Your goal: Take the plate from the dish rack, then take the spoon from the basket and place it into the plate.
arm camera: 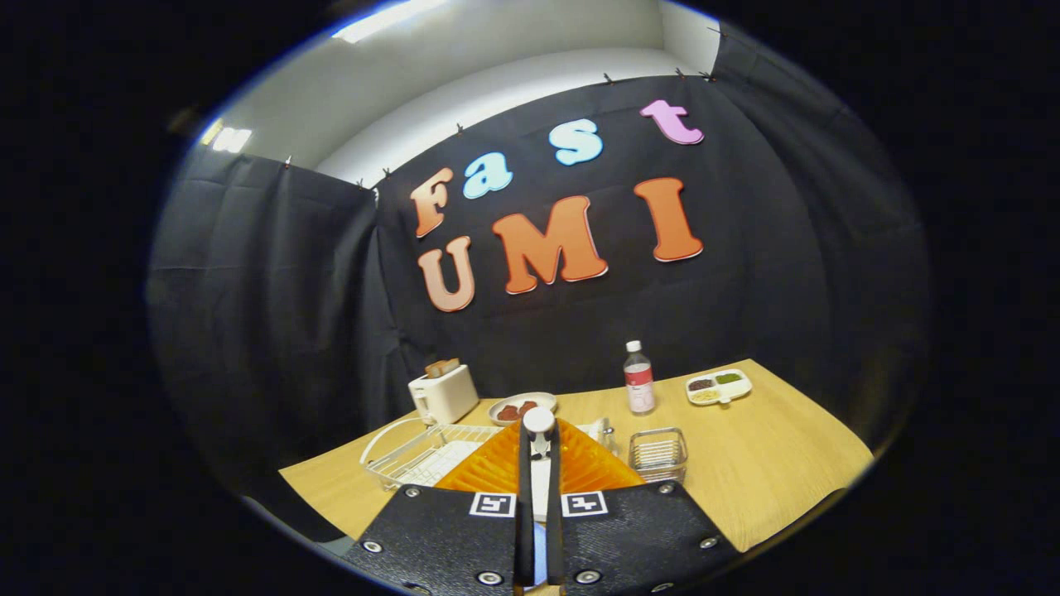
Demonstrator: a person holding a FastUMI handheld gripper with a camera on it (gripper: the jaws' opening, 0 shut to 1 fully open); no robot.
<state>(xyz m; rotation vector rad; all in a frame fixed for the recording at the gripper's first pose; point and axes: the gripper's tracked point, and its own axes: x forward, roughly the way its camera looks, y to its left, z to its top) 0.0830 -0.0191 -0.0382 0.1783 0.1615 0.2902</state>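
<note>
Gripper (pixel 539 463) fingers nearly together, clenched on something white and upright whose rounded top pokes up above the fingertips; judged to be the spoon (pixel 538 420) held by its handle, though the fingers cover most of it. Both fingers appear to press on it. Fingers hang over the near part of the desk (pixel 770 463), with the orange ribbed gripper body spread to either side of them. Dish rack (pixel 414 451), white wire, lies just beyond and to the left of the fingers; what it holds cannot be made out, and a plate standing in it is not visible. Wire basket (pixel 658 454) sits just to the right of the fingers and looks empty, which fits the spoon already being out. Step in hand, as judged: carrying the spoon toward the plate. Candidate plate (pixel 522 406) sits directly beyond the fingertips, near the toaster (pixel 444 392), with two dark reddish pieces on it; whether this is the task's plate is uncertain. Next move calls for advancing over that plate, lowering, then releasing so the spoon lies inside the rim. Farther right: a bottle (pixel 638 378) upright, and a divided tray (pixel 719 386) with dark, green and pale fillings in separate compartments.
</note>
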